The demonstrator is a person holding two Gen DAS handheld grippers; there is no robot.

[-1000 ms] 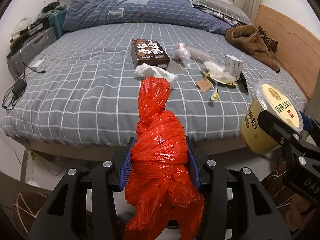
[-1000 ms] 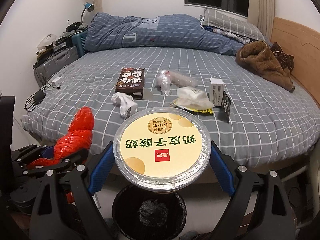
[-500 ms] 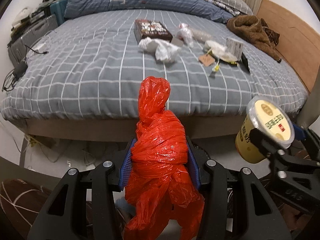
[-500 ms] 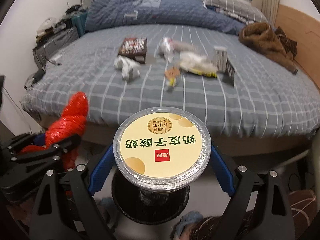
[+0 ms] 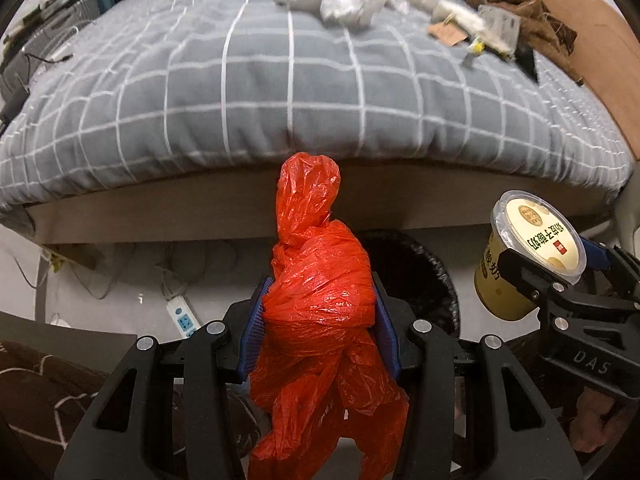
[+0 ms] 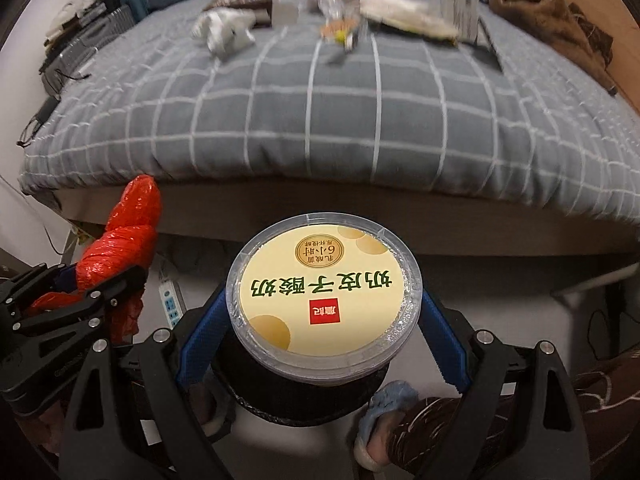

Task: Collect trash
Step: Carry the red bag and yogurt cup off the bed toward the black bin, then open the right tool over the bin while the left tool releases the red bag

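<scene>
My left gripper is shut on a crumpled red plastic bag, whose twisted top sticks up in front of the bed edge. The same red bag shows at the left of the right wrist view. My right gripper is shut on a yellow yogurt cup with a clear lid; that cup also appears at the right of the left wrist view. A black-lined trash bin stands on the floor just below and behind both loads, and its dark wall is mostly hidden under the cup.
The bed with a grey checked cover fills the upper half, strewn with white tissue, wrappers and a small box. A brown garment lies at right. A white power strip lies on the floor at left. A slippered foot is near the bin.
Both grippers have sunk and tipped downward from above the bed to below its edge, bringing the floor and bin into view. Both grips are unchanged.
</scene>
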